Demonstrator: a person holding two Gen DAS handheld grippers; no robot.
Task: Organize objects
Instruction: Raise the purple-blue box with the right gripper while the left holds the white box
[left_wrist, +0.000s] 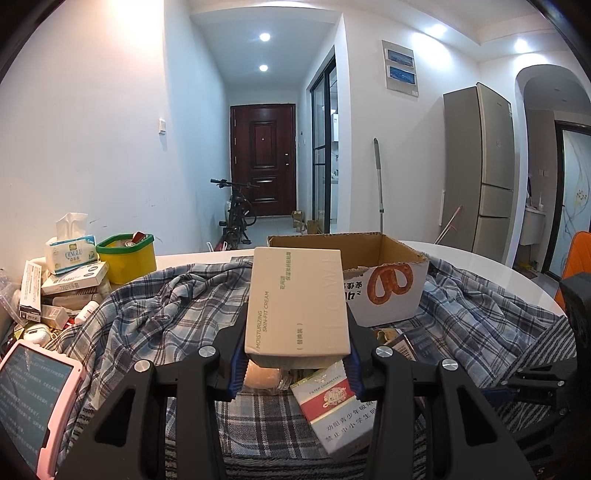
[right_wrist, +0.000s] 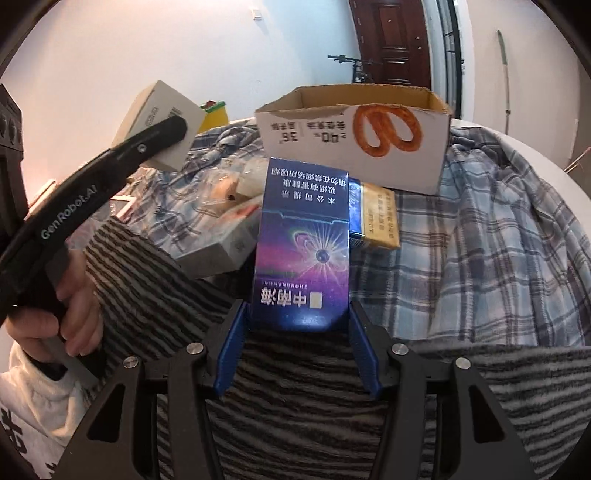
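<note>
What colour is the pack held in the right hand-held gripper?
Dark blue shading into purple, with a starburst picture; the cigarette pack shows best in the right wrist view.

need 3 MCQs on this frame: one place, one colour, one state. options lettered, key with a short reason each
1. Where is the open cardboard box with the pretzel print?
A. on the plaid cloth
B. on the floor
C. inside the yellow tub

2. What colour is the cigarette pack in the right gripper?
A. green
B. blue-purple
C. orange

3. What is the left gripper doing?
A. open and empty
B. shut on a phone
C. shut on the cream-coloured carton

Key: 1 A, the box's base rests on the cloth; 2 B, its printed face shows it; 3 C, both pads press the carton's sides.
</note>
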